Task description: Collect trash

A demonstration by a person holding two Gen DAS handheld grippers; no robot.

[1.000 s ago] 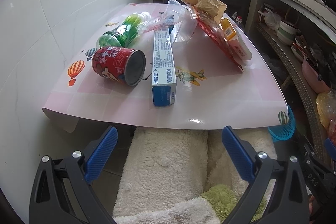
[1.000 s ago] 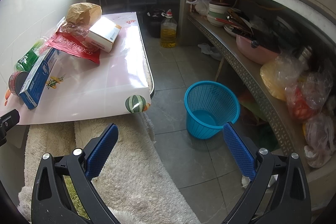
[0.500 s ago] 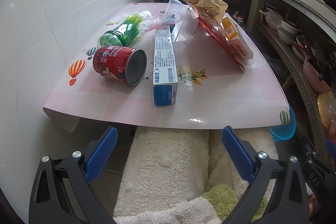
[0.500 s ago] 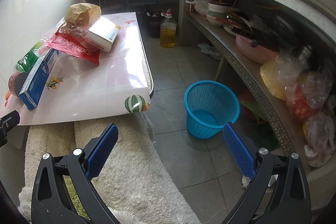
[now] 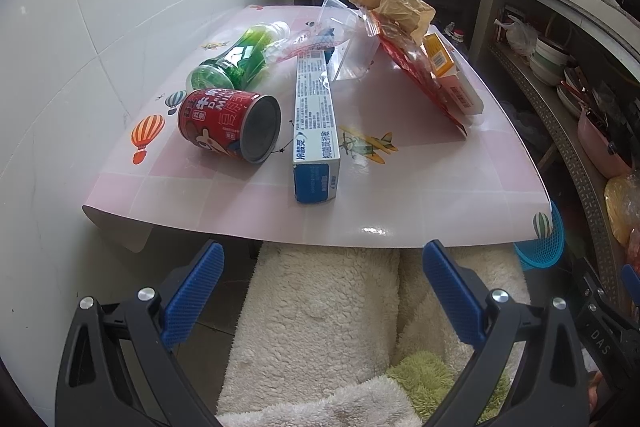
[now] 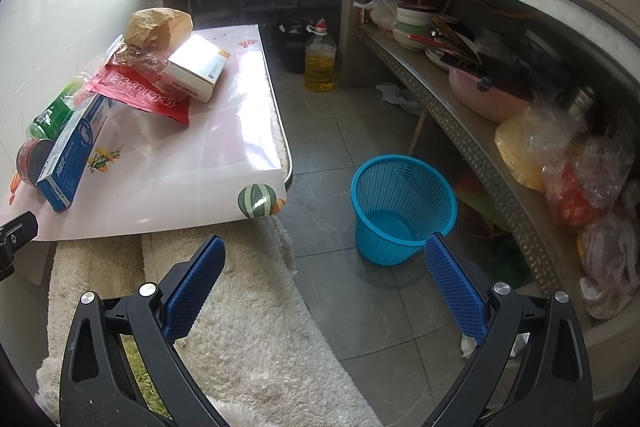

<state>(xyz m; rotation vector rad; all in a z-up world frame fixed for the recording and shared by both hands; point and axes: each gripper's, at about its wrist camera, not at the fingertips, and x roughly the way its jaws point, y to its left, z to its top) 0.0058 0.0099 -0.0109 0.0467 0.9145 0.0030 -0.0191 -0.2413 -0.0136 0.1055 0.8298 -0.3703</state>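
Both tongs spread wide, nothing held: left gripper [image 5: 320, 291] hangs off the near edge of the table [image 5: 420, 187]; right gripper [image 6: 324, 283] over floor and cream rug [image 6: 248, 307]. Trash all on the table: red can [image 5: 228, 125] on its side, blue-white box [image 5: 316, 123] just right of it, green bottle [image 5: 240, 61] behind. Left view only: can label, clear tray [image 5: 348, 47]. Right view only: whole blue basket [image 6: 402, 209] on the floor right of the table, oil bottle [image 6: 319, 61] far.

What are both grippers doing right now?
Left gripper: open, holding nothing, short of the table.
Right gripper: open, holding nothing.
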